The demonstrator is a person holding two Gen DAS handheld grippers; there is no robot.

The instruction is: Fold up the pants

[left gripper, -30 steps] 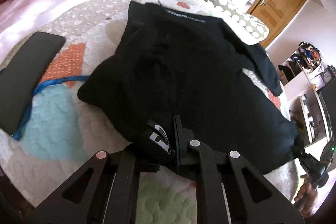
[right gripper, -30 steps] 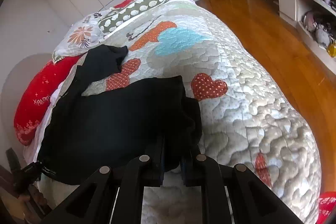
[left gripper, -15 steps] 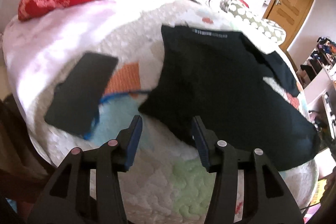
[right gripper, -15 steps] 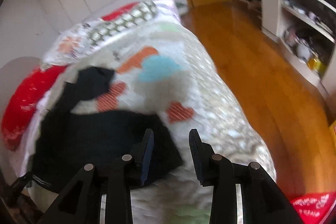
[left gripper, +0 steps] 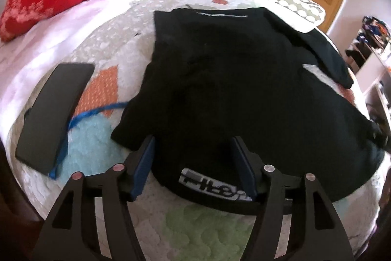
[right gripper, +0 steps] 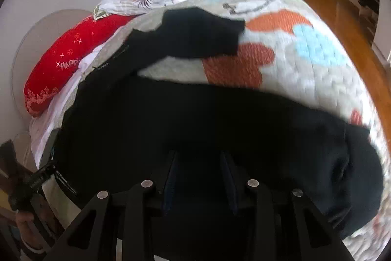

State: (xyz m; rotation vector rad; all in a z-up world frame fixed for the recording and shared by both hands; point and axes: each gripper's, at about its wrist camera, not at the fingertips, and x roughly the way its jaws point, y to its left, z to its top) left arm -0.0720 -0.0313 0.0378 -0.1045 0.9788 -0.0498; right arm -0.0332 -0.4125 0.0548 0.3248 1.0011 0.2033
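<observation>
Here both the left gripper (left gripper: 193, 158) and right gripper (right gripper: 198, 170) are hovering with jaws apart over the black pants' (left gripper: 244, 89) near edge, seemingly lining up a fresh grab for folding.

I read "HAPP…" on red pillow (right gripper: 61, 65); white logo on my pants (left gripper: 244, 89) illegible.

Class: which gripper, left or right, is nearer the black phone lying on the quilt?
Left. The left gripper hovers open over the pants' hem, beside the phone. The right gripper is at the pants' far side.
</observation>
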